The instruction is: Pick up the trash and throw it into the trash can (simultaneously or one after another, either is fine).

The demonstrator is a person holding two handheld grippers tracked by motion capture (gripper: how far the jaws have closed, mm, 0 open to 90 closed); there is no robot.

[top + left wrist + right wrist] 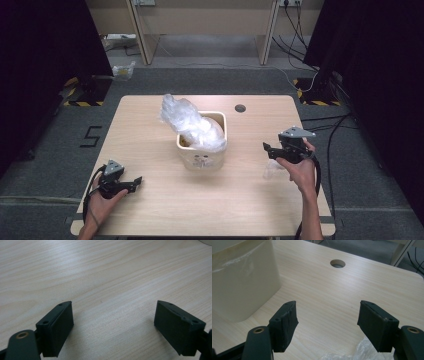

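Note:
A cream square bin point(201, 155) stands at the middle of the wooden table point(165, 210). A crumpled clear plastic bag point(192, 125) sits in it and rises over its far left rim. My left gripper point(136, 182) rests low at the front left, open, with only bare wood between its jaws point(113, 305). My right gripper point(267, 149) hovers to the right of the bin, open and holding nothing point(328, 303). The bin's side wall point(242, 285) is close on the left of the right gripper view. A small piece of clear plastic point(273, 170) point(362, 350) lies under the right gripper.
A round cable hole point(240, 108) point(337, 263) is in the table's far right part. Grey carpet surrounds the table, with cables point(330, 145) on the right and desk legs point(142, 35) at the back. Dark curtains stand on both sides.

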